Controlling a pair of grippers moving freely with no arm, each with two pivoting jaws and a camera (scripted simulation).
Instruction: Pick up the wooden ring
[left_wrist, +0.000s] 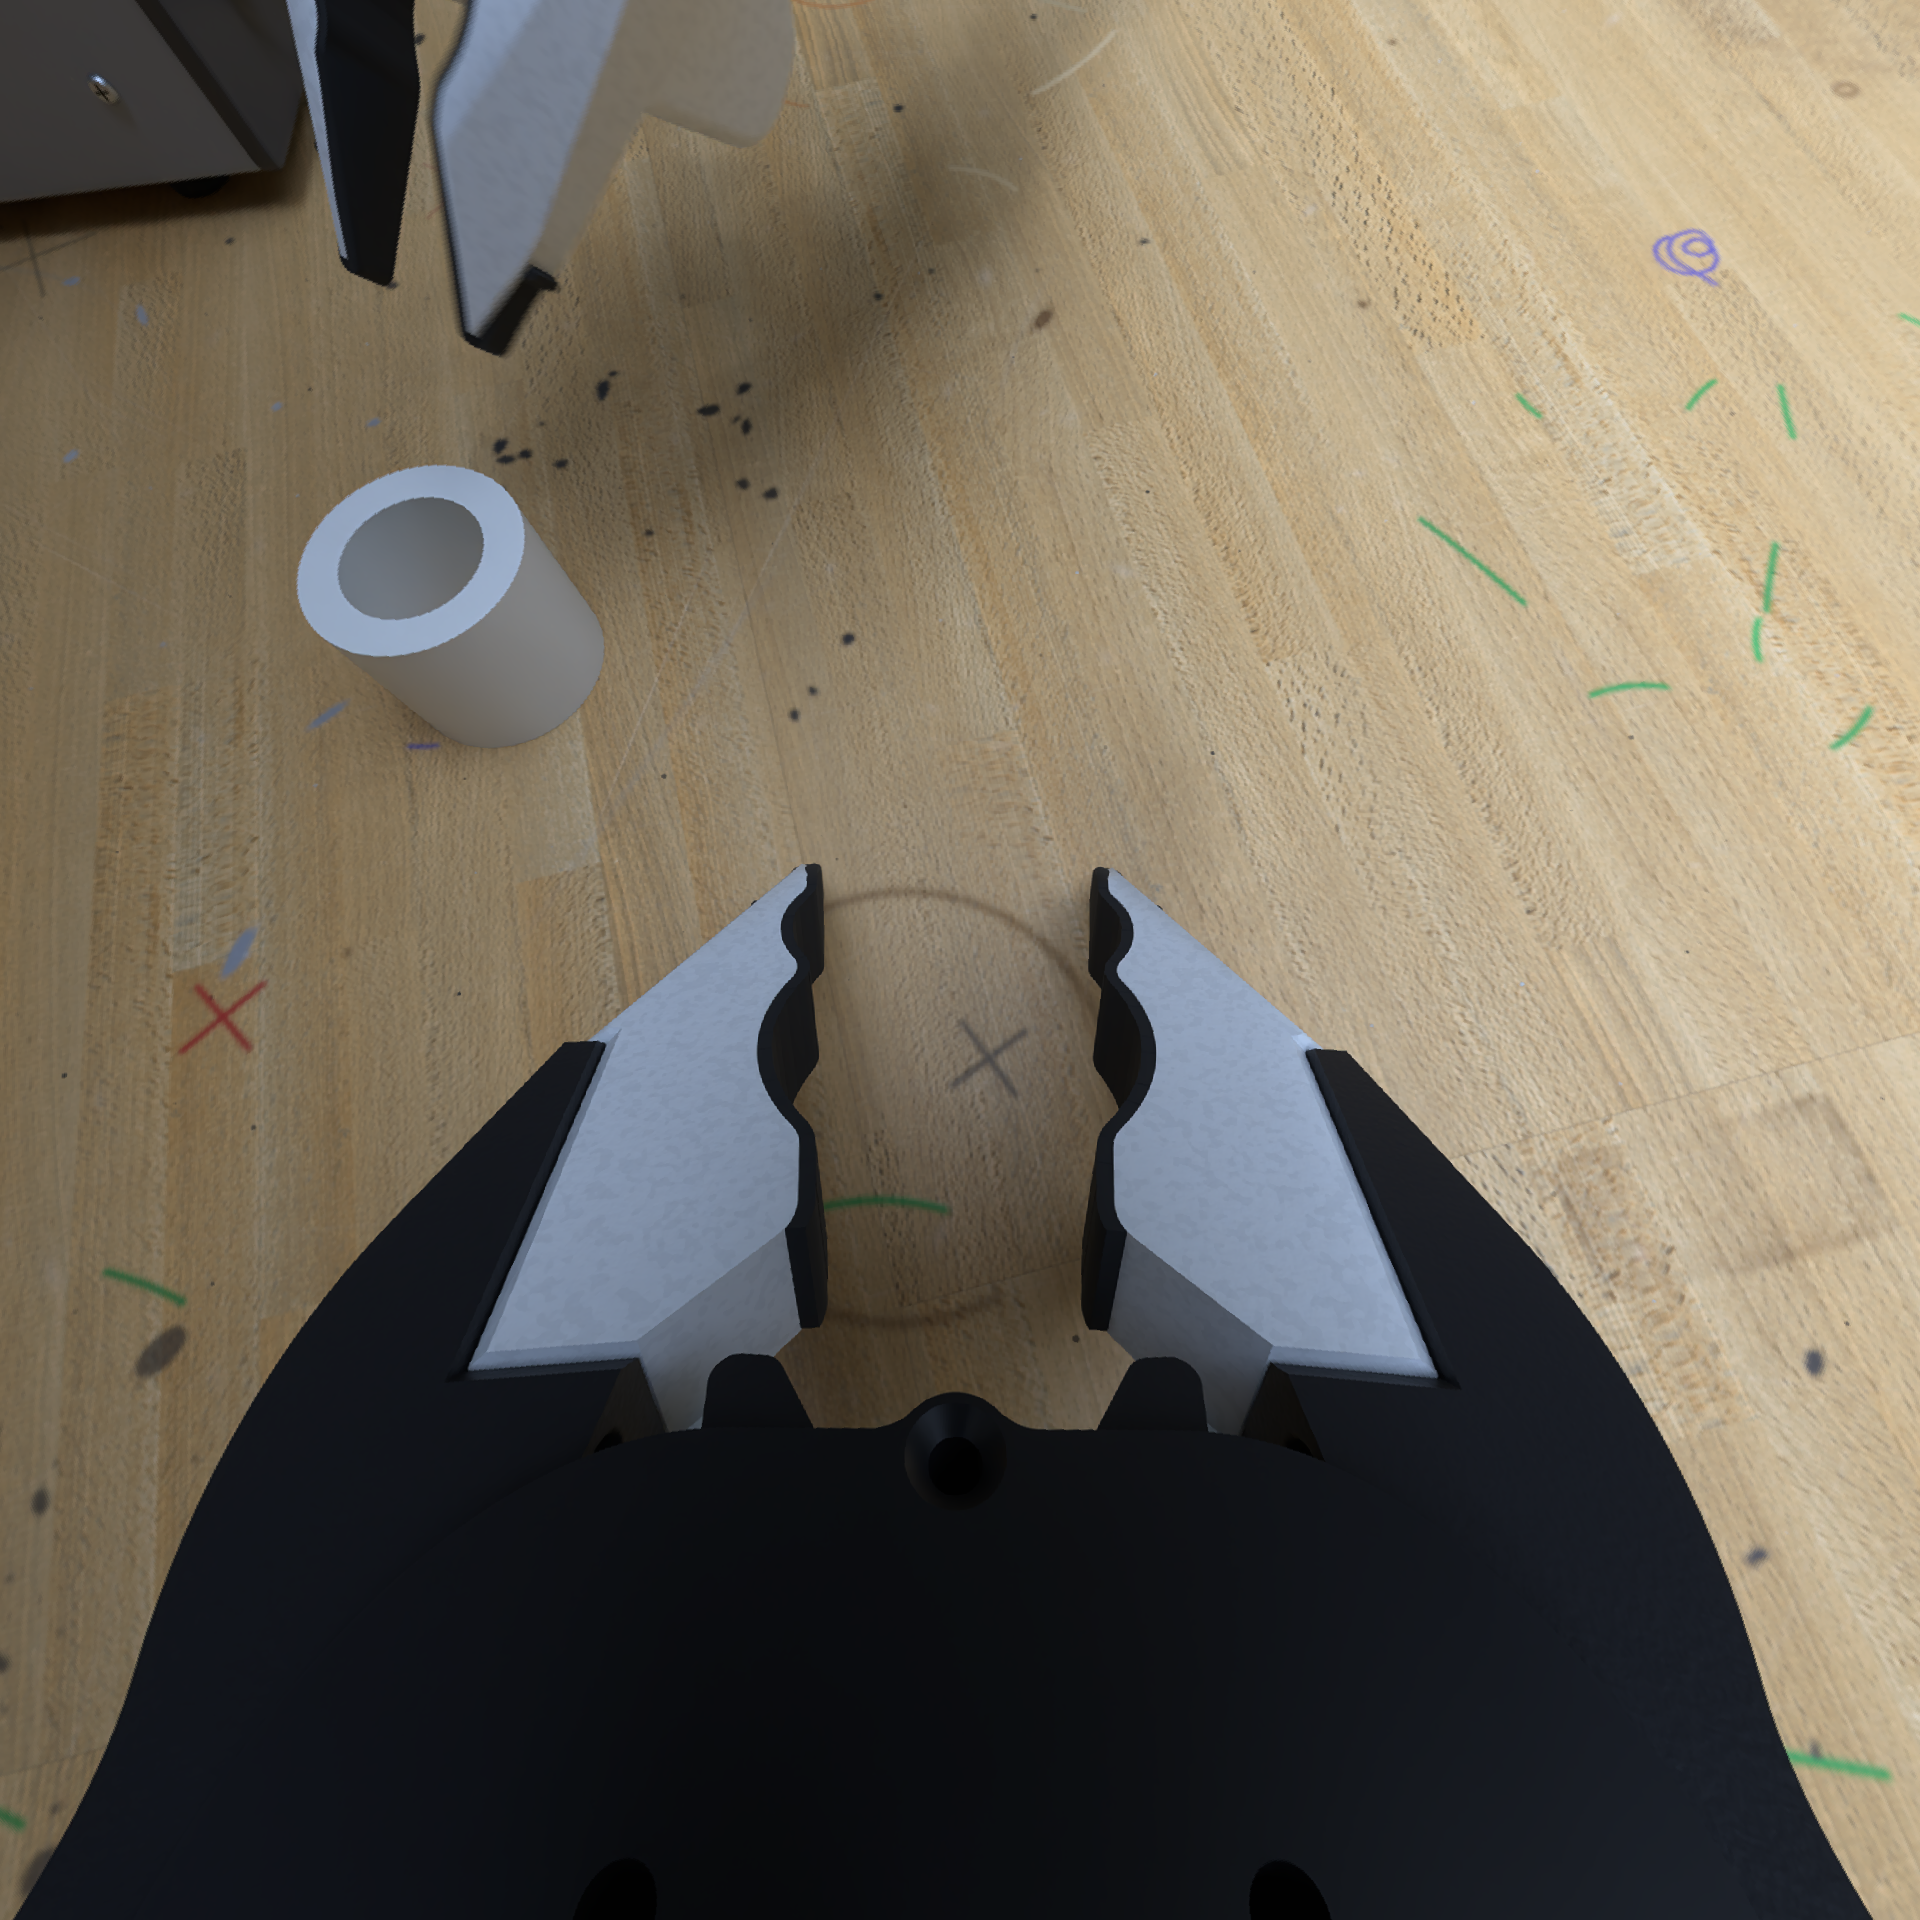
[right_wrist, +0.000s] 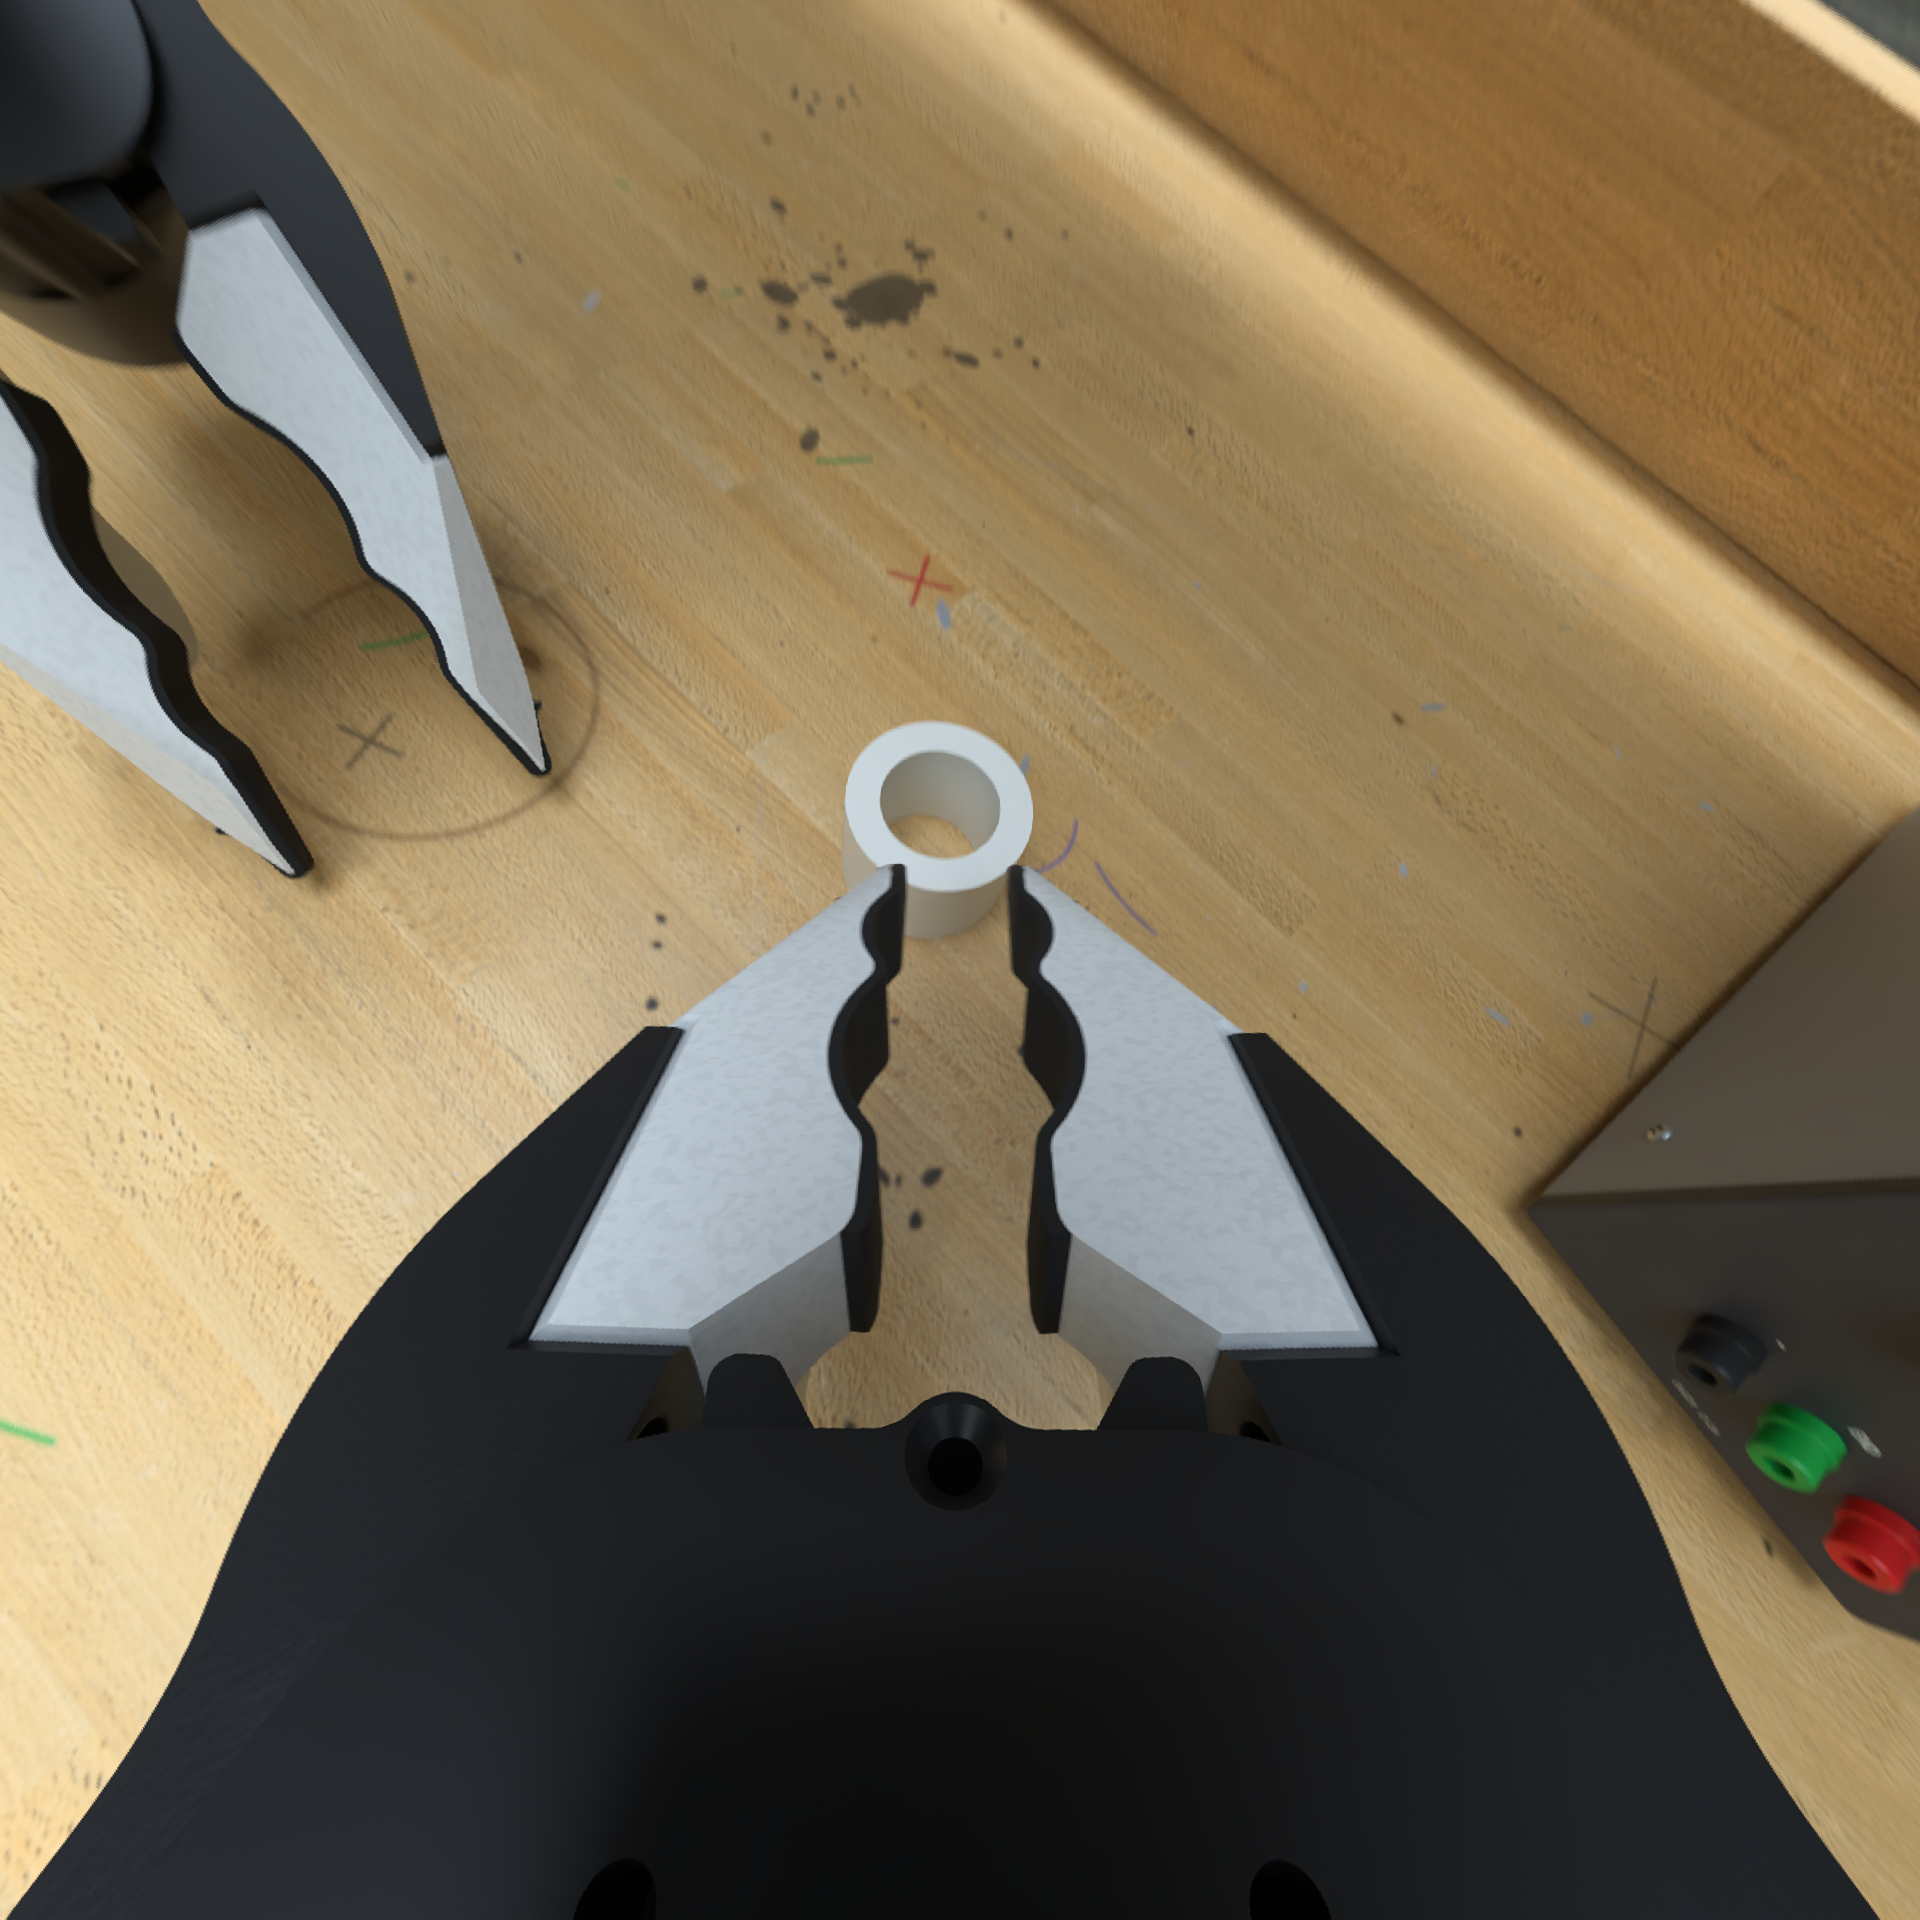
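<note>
The ring (left_wrist: 509, 665) is a pale off-white, thick-walled short tube standing upright on the wooden table (left_wrist: 1247, 727). In the right wrist view the ring (right_wrist: 938, 740) sits just beyond my right gripper (right_wrist: 956, 878), whose fingers are partly open and empty, with the tips in line with the ring's near side. My left gripper (left_wrist: 956, 873) is open and empty over a pencilled circle with a cross, to the right of the ring. The right gripper (left_wrist: 436, 310) hangs above and behind the ring in the left wrist view. The left gripper (right_wrist: 416, 814) shows at the left of the right wrist view.
A grey box (right_wrist: 1766, 1299) with black, green and red sockets stands at the right, close to the ring; it also shows in the left wrist view (left_wrist: 125, 94). A raised wooden ledge (right_wrist: 1558, 260) runs along the far right. Dark stains (right_wrist: 883, 296) mark the table.
</note>
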